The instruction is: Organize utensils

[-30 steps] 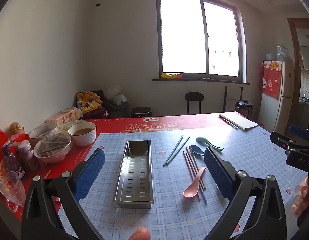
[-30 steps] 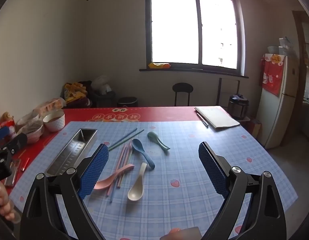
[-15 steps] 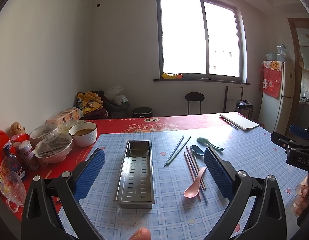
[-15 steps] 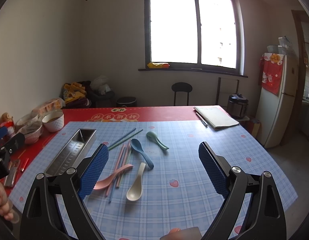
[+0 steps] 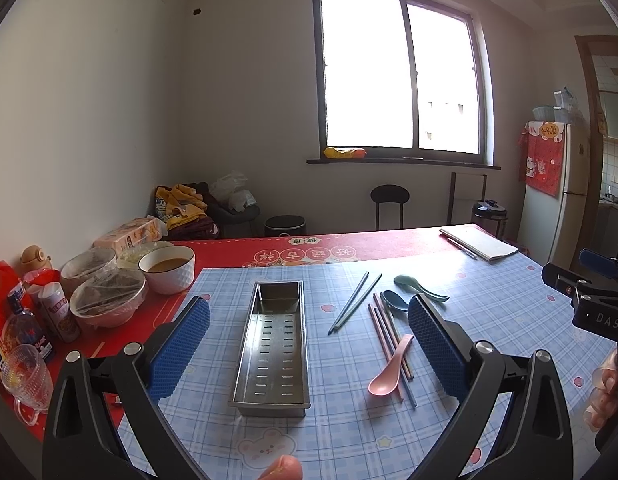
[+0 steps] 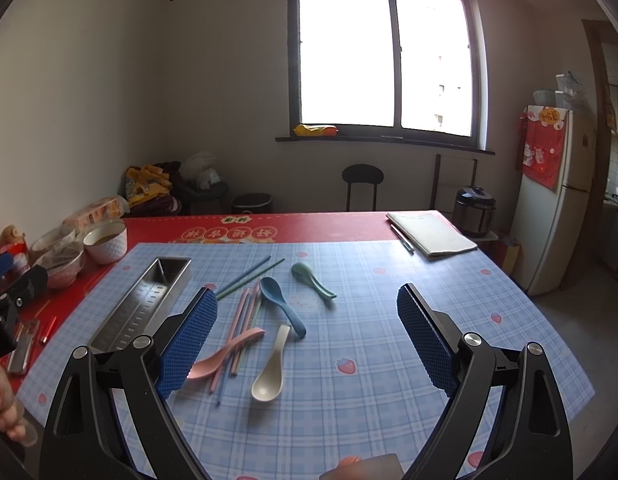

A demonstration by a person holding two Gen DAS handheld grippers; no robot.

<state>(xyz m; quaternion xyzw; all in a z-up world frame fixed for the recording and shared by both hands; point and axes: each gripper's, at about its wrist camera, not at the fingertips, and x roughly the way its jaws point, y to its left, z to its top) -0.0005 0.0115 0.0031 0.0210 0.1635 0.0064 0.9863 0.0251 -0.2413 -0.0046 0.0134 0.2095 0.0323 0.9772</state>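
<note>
A long table (image 5: 389, 240) fills the lower half of both views, red along its far and left edges and covered elsewhere by a blue checked cloth (image 6: 389, 320). On the cloth lies a perforated steel tray (image 5: 275, 340), set lengthwise away from the camera and holding nothing that shows.

The left gripper (image 5: 309, 350) hovers above the near edge with its blue-padded jaws spread wide and nothing between them — the tray sits in the gap as seen from the left wrist. The right gripper (image 6: 307, 340) is likewise released, jaws wide apart, hanging over the scattered cutlery.

At the table's left edge stand a white bowl (image 5: 167, 270) of brown liquid, film-covered bowls (image 5: 107, 298) and a glass mug (image 5: 25, 378). A notebook (image 6: 431, 234) lies at the far right corner.

To the right of the tray, apart from it, lie the utensils. A pair of dark chopsticks (image 5: 355, 302) points diagonally away; a bundle of pink and blue chopsticks (image 6: 239, 334) lies just beside them. A pink spoon (image 5: 391, 368) rests across that bundle, touching it. A blue spoon (image 6: 281, 308) lies just right of the sticks, a cream spoon (image 6: 271, 368) nearer the camera with its handle close to the blue one's — and a green spoon (image 6: 313, 280) farthest back.
</note>
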